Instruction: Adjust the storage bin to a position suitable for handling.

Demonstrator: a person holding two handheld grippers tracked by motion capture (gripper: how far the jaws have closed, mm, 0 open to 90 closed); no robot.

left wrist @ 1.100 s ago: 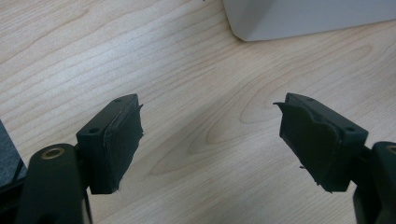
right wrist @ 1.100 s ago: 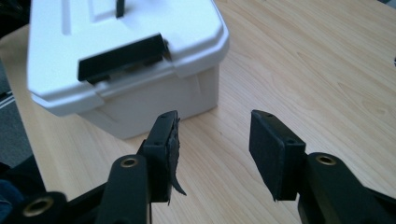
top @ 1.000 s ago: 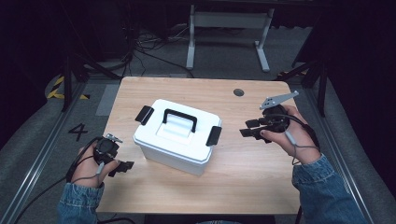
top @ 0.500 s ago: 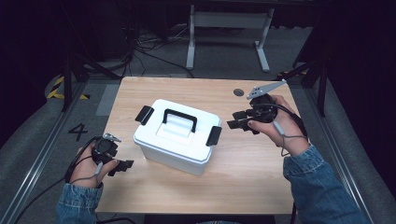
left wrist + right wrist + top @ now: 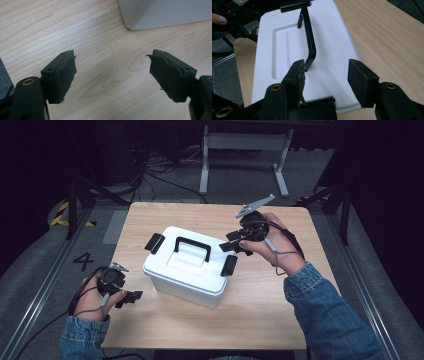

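Remaining latched: white plastic lidded box with black handle | right gripper spread over its end latch | left gripper spread, idle.

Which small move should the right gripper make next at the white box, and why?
Probably lower the right gripper onto the black latch at its end of the white plastic box: its jaws stand open just above that end, while the left gripper hangs open over the wooden table.

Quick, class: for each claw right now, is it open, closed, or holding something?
Left claw: open, holding nothing, over bare table beside the white box.
Right claw: open, holding nothing, over the box lid by its black handle.
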